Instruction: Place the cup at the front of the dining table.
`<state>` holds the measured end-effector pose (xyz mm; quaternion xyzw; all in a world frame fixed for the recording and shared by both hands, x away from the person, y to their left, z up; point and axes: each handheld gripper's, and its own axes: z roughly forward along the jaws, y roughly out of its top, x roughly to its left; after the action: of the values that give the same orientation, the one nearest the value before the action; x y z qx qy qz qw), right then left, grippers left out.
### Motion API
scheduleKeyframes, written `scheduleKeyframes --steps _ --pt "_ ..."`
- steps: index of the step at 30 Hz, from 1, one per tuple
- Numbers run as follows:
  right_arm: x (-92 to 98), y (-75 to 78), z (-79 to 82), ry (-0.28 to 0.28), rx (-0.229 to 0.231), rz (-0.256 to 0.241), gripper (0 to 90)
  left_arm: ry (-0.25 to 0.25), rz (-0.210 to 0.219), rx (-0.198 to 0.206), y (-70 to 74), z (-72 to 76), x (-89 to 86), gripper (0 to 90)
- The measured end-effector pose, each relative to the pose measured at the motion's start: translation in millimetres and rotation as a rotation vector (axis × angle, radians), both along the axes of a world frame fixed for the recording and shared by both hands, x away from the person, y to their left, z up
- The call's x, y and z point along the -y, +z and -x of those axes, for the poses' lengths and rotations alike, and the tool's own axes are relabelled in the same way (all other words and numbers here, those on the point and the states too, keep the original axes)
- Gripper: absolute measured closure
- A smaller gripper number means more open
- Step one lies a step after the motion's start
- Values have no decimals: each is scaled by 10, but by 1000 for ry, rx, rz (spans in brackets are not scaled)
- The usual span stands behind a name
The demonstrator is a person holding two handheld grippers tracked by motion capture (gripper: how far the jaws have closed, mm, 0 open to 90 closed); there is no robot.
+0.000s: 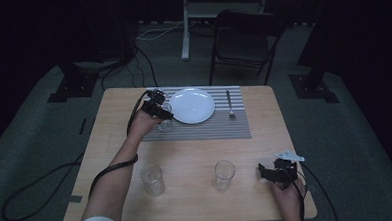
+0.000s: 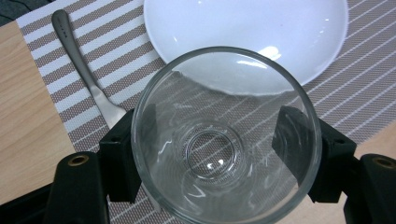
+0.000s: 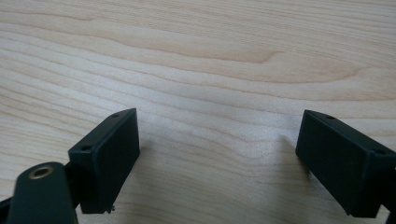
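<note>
Left gripper (image 1: 160,111) sits upper-left of centre in the high view, at the left edge of the striped placemat (image 1: 205,130), just left of the white plate (image 1: 192,105). Its jaws are clamped on a clear glass (image 1: 165,123), one jaw on each side of the wall.

Left gripper view looks straight down into that glass (image 2: 226,135): rim fills the middle of the frame, black jaws pressed against its left and right sides. The glass is over the placemat (image 2: 355,79), its upper rim overlapping the plate (image 2: 247,28) edge in frame. Whether the base touches the mat cannot be told. Fork (image 2: 84,70) lies at upper left on the mat, handle toward the top-left corner.

In the high view the fork (image 1: 230,105) lies on the mat just right of the plate.

Right gripper (image 1: 274,172) is at lower right of the high view, low over the wooden table (image 1: 186,151). Right gripper view: jaws wide apart, nothing between them, bare wood grain (image 3: 210,70) below.

Two more clear glasses stand upright on bare table in the lower half of the high view: one lower-left of centre (image 1: 152,179), one lower-right of centre (image 1: 224,175), well apart. The second is near the right gripper, not touching.
</note>
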<state>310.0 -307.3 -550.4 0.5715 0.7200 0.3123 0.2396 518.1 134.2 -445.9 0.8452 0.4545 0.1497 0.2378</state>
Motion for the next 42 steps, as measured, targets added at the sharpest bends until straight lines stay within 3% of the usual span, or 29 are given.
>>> scheduleKeyframes --steps 4,7,11,12,16,19,21,25,27,31,33,35,38,40,42 --pt "0 0 0 0 0 1 132 -9 3 11 -72 -17 4 290" --pt "0 0 0 0 0 1 132 15 60 24 -101 -24 -51 289" --pt "-1 1 1 0 0 1 132 4 49 28 -108 1 -55 288" --pt "-1 0 1 0 0 1 132 0 28 33 -107 18 -37 287" --pt "-1 0 1 0 0 1 132 23 34 33 -101 41 -49 273" --pt "0 0 1 0 0 1 132 19 50 3 -106 61 -80 108" --pt "0 0 0 0 0 1 132 6 30 0 -136 98 -118 2" --pt "0 1 1 0 0 1 132 24 62 27 -156 148 -197 1" --pt "0 0 0 0 0 1 132 36 101 15 -192 181 -268 0" --pt "0 0 0 0 0 1 132 55 105 3 -258 231 -349 0" --pt "0 0 0 0 0 1 132 65 107 17 -289 269 -394 0" --pt "0 1 0 0 0 1 132 76 116 -1 -315 297 -438 0" --pt "0 0 0 0 0 1 132 108 119 49 -327 366 -511 0" --pt "0 0 0 0 0 1 132 107 141 45 -336 395 -551 1" --pt "0 1 0 0 0 2 132 106 144 65 -348 448 -589 1"
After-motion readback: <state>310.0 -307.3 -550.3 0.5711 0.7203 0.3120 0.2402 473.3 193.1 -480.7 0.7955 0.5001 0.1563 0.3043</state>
